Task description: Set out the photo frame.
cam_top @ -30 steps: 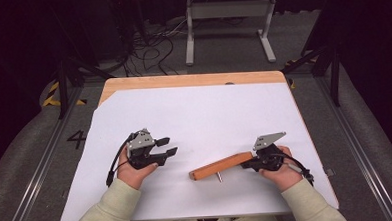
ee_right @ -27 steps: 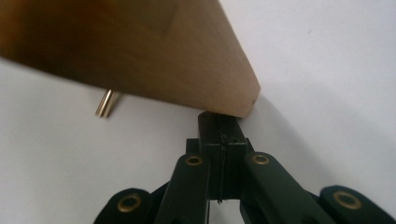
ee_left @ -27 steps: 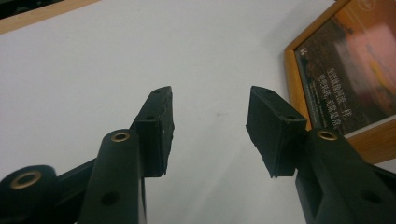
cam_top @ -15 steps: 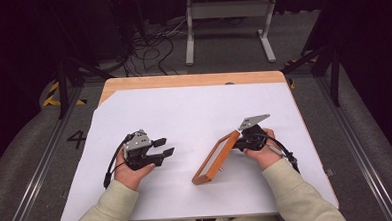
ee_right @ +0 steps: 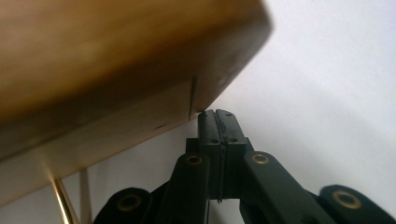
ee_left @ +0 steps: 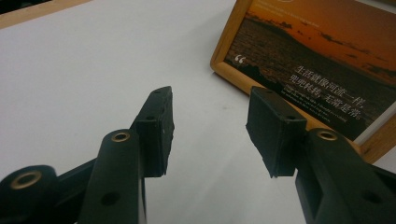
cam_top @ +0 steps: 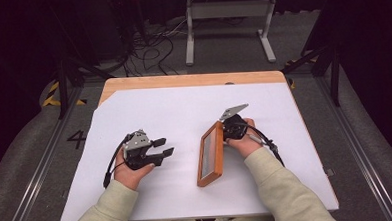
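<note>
Standing a wooden picture frame [cam_top: 210, 154] on edge, the right gripper [cam_top: 231, 130] is pressed together, left gripper [cam_top: 161, 147] spread.

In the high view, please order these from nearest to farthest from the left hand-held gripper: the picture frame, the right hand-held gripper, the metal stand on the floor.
1. Picture frame: to the right of the left hand-held gripper, on the white table.
2. Right hand-held gripper: just beyond the frame, at its upper right corner.
3. Metal stand: on the floor past the table's far edge.

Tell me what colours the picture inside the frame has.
Orange sunset sky over dark ground, with white text, in the picture; clearest in the left gripper view.
</note>
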`<act>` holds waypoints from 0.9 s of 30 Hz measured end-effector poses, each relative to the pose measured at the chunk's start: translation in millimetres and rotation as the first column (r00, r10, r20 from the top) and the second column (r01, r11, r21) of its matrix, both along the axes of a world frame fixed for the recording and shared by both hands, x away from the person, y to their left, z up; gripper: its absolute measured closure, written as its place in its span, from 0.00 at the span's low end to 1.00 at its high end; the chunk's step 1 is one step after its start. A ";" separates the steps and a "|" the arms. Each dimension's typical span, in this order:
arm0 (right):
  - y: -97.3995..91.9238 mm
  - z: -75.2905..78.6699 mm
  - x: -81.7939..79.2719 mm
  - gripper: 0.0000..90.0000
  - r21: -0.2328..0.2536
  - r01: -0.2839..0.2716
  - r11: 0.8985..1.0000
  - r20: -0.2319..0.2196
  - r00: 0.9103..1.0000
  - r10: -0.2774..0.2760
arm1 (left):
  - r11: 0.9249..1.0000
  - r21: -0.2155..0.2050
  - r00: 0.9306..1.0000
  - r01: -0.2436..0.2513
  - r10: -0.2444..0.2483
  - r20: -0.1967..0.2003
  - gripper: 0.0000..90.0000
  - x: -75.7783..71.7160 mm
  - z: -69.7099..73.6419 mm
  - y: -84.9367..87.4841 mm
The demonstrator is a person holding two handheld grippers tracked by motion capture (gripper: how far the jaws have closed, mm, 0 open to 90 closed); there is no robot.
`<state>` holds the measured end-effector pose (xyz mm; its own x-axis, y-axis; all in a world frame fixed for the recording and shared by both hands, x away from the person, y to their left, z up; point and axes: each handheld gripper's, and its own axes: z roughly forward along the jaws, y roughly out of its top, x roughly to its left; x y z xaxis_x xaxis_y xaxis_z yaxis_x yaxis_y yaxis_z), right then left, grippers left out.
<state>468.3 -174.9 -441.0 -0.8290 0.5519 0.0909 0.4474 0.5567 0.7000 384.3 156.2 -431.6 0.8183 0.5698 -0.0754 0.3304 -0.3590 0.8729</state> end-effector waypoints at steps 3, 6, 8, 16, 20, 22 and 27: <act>3.4 -1.3 3.0 1.00 0.010 -0.012 1.000 0.001 1.000 0.012 | 1.000 0.000 1.000 0.003 -0.003 0.001 0.57 0.5 -0.1 -0.1; 3.3 -1.9 3.7 1.00 0.012 -0.012 1.000 0.002 1.000 0.011 | 1.000 0.000 1.000 0.004 -0.004 0.002 0.57 0.5 0.0 -0.2; -0.1 2.5 0.0 1.00 -0.038 0.033 0.999 0.014 0.999 -0.033 | 1.000 0.002 1.000 0.002 -0.002 0.002 0.57 0.8 0.2 0.3; -23.0 32.7 -22.7 0.82 -0.057 0.114 0.992 0.032 0.993 -0.112 | 0.999 0.023 1.000 -0.029 0.029 0.002 0.55 1.7 1.9 5.5; -38.8 56.8 -41.8 0.69 -0.010 0.146 0.989 0.014 0.989 -0.146 | 0.999 0.019 0.999 -0.046 0.046 -0.002 0.52 2.0 2.7 10.2; -42.5 66.8 -50.3 0.65 0.002 0.153 0.988 0.004 0.988 -0.153 | 0.999 0.020 0.999 -0.047 0.047 -0.003 0.52 1.9 2.7 10.2; -43.2 82.1 -63.0 0.55 0.014 0.160 0.987 -0.019 0.987 -0.160 | 0.999 0.025 0.999 -0.042 0.043 -0.005 0.52 2.9 2.0 8.8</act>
